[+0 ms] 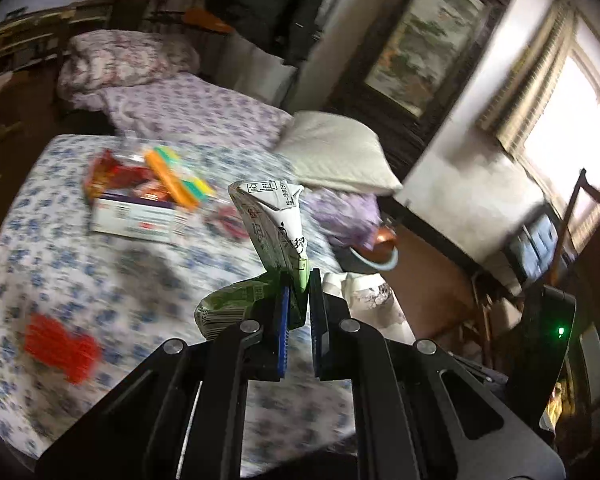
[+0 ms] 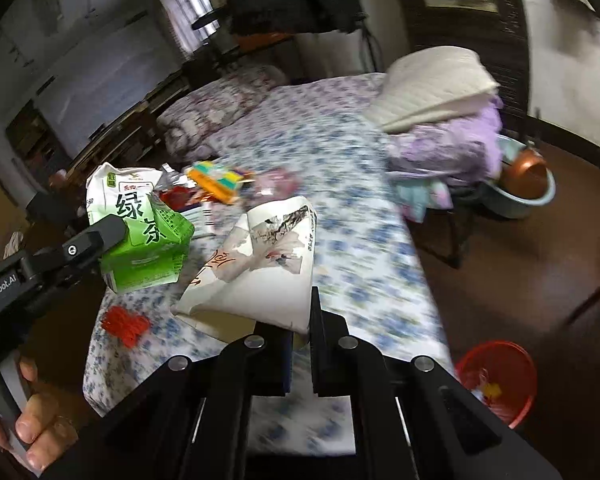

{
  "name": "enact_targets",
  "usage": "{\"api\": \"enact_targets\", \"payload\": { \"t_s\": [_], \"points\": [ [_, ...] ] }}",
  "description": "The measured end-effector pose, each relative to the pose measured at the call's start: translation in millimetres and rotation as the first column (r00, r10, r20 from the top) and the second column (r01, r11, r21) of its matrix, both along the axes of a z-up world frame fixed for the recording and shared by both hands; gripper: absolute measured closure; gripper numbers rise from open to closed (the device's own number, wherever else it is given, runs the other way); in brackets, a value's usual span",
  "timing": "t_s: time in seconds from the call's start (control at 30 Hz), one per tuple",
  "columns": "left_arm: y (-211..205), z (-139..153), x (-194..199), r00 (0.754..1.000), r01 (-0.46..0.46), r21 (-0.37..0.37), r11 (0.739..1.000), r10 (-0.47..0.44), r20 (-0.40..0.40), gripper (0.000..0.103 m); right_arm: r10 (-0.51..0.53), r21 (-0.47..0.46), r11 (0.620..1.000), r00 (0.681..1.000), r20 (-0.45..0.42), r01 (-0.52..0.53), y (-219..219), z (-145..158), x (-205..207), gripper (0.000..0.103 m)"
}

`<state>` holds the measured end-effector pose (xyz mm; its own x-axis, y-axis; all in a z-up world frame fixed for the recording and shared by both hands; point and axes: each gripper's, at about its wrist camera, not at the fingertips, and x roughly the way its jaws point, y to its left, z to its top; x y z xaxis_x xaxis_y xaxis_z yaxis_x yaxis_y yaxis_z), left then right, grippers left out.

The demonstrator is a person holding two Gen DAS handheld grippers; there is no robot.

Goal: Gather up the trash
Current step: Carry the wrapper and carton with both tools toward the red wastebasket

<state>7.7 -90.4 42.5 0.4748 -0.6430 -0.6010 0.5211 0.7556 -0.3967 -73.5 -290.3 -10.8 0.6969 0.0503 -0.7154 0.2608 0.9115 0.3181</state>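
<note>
- Bed w/ blue-flowered sheet; pile of wrappers and a box near its middle.
- Red bin on floor, right of bed.
- Left claw clamped tight on crushed green carton, held above bed.
- Right claw shut on flattened white paper box, also above bed.
- Small red scrap lies on sheet nr bed's edge.

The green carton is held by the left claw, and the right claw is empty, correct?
Not quite. The left claw does hold the green carton, but the right claw isn't empty: the right wrist view shows it clamped on a white paper box.
</note>
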Motion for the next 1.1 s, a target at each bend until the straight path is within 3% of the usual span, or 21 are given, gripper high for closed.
{"api": "enact_targets", "payload": {
  "t_s": [0.17, 0.33, 0.5, 0.83, 1.1],
  "points": [
    [-61, 0, -38, 0.991, 0.131, 0.030, 0.991, -0.131, -0.002, 0.093, -0.098, -0.023, 0.995, 0.995, 0.000, 0.098, -49, 8, -46, 0.096],
    [-123, -1, -75, 0.966, 0.259, 0.055, 0.964, -0.258, -0.009, 0.093, -0.184, -0.081, 0.980, 0.983, 0.009, 0.184, -92, 16, -91, 0.096],
    [-177, -9, -102, 0.938, 0.347, 0.080, 0.935, -0.345, -0.030, 0.093, -0.271, -0.125, 0.956, 0.962, -0.033, 0.265, -132, 1, -128, 0.096],
    [-276, -69, -116, 0.894, 0.445, 0.158, 0.882, -0.425, -0.143, 0.093, -0.401, -0.075, 0.915, 0.884, -0.241, 0.396, -196, -101, -165, 0.096],
    [-303, -133, -115, 0.868, 0.487, 0.228, 0.843, -0.439, -0.231, 0.093, -0.389, -0.018, 0.910, 0.838, -0.383, 0.414, -213, -178, -162, 0.096]
  ]
}}
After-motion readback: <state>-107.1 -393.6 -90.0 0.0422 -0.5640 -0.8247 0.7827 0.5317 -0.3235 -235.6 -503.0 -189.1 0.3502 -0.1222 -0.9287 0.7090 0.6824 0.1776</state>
